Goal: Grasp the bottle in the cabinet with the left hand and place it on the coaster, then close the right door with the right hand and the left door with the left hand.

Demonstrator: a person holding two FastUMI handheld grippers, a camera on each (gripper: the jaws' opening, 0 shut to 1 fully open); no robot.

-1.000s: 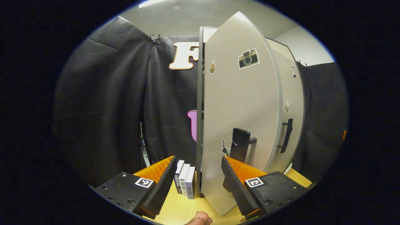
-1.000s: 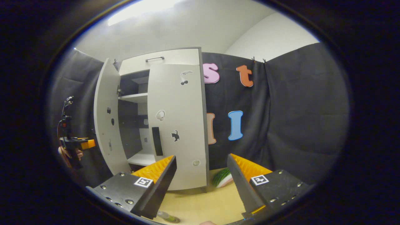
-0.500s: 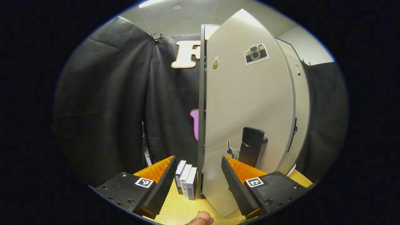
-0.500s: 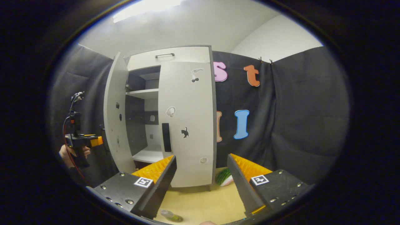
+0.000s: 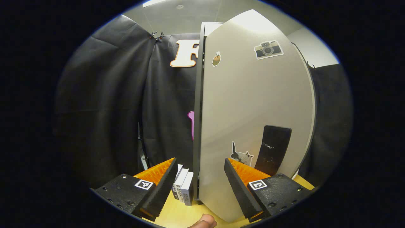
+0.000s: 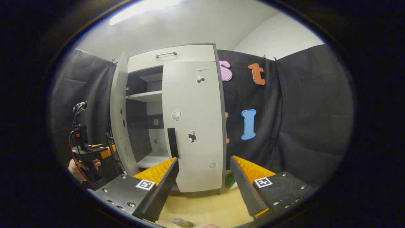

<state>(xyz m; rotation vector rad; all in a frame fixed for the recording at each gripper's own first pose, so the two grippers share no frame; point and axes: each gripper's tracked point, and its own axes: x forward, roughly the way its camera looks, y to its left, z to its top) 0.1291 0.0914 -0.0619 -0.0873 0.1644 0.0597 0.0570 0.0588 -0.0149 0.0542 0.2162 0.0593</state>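
The grey cabinet [image 6: 190, 57] stands on a wooden table [image 6: 205, 205]. Its right door [image 6: 193, 104] is shut flat. Its left door [image 5: 250, 104] stands partly open, and the left gripper view faces its outer side, with a black handle [image 5: 273, 148] low on the right. My left gripper [image 5: 201, 186] is open, its fingers straddling the door's lower hinge-side edge. In the right gripper view that left gripper [image 6: 106, 152] sits just outside the left door [image 6: 121, 110], held by a hand. My right gripper [image 6: 204, 186] is open and holds nothing, in front of the shut door. The bottle [image 6: 182, 222] is on the table at the bottom edge.
Three books [image 5: 183, 188] stand upright on the table left of the cabinet. A green striped thing [image 6: 230, 181] lies by the cabinet's right foot. Inside, white shelves [image 6: 145, 95] show through the gap. A thumb [image 5: 204, 221] shows at the bottom edge.
The left door has swung further toward the cabinet, with my left gripper following its outer face. The gap into the cabinet is narrower. The right gripper's view has shifted slightly.
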